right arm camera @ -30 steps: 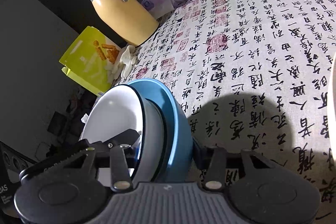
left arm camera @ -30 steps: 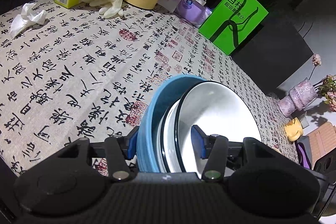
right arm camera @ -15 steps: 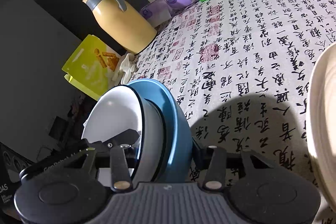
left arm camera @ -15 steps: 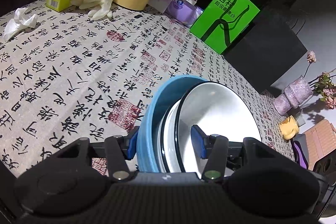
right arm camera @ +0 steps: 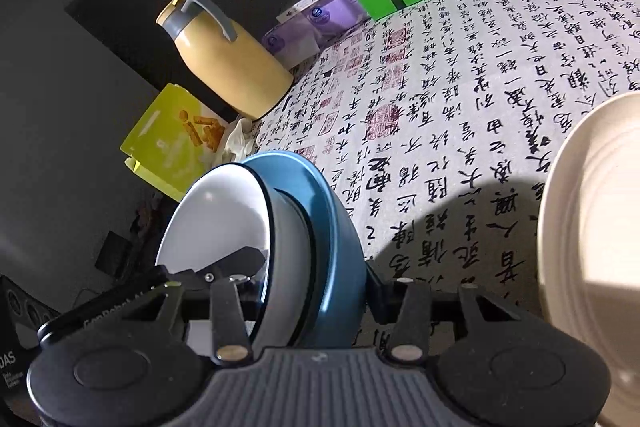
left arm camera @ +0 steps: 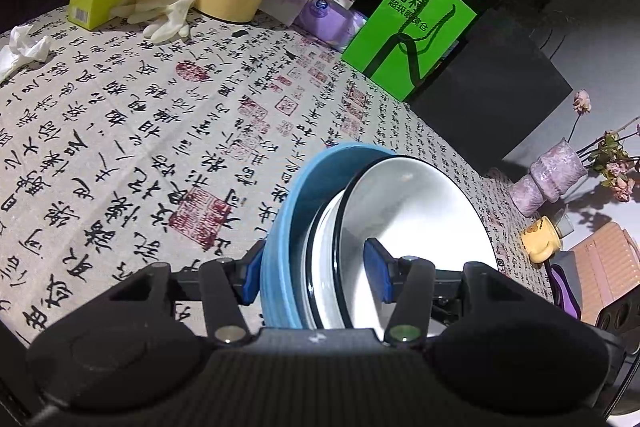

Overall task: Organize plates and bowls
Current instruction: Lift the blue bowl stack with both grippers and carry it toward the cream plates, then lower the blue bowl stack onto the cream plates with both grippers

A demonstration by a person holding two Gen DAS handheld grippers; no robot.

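Since a second ago the nested stack has travelled over the calligraphy-printed tabletop (left arm camera: 120,131), and a cream ribbed plate (right arm camera: 592,227) has come into the right wrist view. The left gripper (left arm camera: 316,273) and right gripper (right arm camera: 312,291) each clench opposite edges of the stack: a round blue plate (left arm camera: 280,227) holding black-rimmed white bowls (left arm camera: 416,227), tilted on edge above the cloth. Only the left view shows the purple vase (left arm camera: 548,179) and small yellow cup (left arm camera: 540,239).
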